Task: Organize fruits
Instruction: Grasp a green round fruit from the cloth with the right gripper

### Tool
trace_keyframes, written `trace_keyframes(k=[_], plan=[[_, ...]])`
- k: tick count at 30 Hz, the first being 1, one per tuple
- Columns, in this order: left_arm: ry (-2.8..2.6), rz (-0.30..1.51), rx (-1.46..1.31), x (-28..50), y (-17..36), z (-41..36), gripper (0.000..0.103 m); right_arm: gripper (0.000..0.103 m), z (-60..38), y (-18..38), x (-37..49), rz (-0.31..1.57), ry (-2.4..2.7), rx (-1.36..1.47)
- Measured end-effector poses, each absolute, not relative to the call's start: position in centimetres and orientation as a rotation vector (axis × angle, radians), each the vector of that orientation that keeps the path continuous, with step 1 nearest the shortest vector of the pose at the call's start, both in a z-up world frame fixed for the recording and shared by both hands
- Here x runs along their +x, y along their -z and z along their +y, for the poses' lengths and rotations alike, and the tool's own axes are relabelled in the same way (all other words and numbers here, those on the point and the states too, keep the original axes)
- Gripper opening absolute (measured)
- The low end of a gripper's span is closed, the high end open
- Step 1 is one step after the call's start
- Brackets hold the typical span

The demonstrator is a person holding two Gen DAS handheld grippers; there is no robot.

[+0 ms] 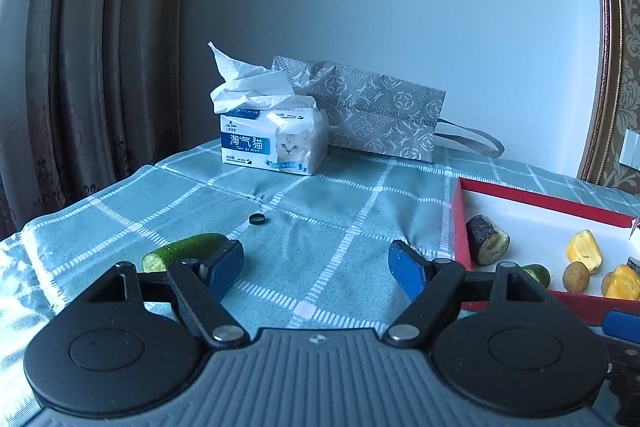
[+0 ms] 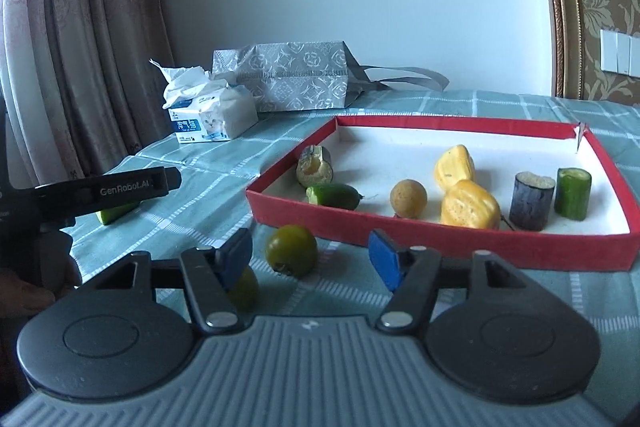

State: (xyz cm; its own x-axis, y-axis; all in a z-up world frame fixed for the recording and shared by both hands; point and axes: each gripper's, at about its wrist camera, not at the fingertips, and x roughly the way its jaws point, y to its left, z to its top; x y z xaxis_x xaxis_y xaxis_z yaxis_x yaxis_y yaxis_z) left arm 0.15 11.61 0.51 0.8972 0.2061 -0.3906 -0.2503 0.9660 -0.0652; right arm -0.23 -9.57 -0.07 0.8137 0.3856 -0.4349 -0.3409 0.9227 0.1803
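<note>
Grippers are both pointing forward and a little down over the checked tablecloth [image 1: 328, 211]. The left gripper [image 1: 316, 269] is sitting low in the left wrist view, its blue pads spread wide with only cloth between them. A cucumber piece [image 1: 184, 251] is lying just past its left finger, at the lower left of that frame; I cannot tell if they are touching.

The right gripper [image 2: 310, 259] is sitting low in the right wrist view, its jaws partly spread and pinching nothing. A green round fruit [image 2: 291, 250] is lying on the cloth between its pads, a bit further out. A second green fruit [image 2: 245, 287] is peeking out behind the left pad.

The red tray [image 2: 400, 227] is filling the middle right of that frame, holding yellow fruit pieces [image 2: 468, 207], a brown round fruit [image 2: 408, 198], and cut green and dark chunks.
</note>
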Motion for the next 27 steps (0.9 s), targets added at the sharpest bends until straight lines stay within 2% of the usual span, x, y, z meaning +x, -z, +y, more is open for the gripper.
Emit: trace_keyframes(k=[3,18,19,20,23,27], plan=[[-0.239,0.395,-0.118,0.2,-0.5,11.7,0.079,0.057,-8.7,0.2,0.4,0.503,-0.390,0.077],[-0.245,0.435,-0.146,0.6,-0.3,12.0,0.080,0.057,-6.1,0.7,3.3,0.608,-0.359,0.038],[-0.246,0.438,-0.146,0.6,-0.3,12.0,0.079,0.055,-6.1,0.8,3.4,0.611,-0.360,0.036],[-0.246,0.442,-0.146,0.7,-0.3,12.0,0.080,0.046,-6.0,0.8,3.5,0.616,-0.359,0.032],[-0.244,0.445,-0.146,0.7,-0.2,12.0,0.080,0.035,-5.8,1.0,3.7,0.633,-0.356,0.022],[-0.242,0.445,-0.145,0.7,-0.2,12.0,0.080,0.033,-5.6,1.0,3.6,0.630,-0.347,0.007]])
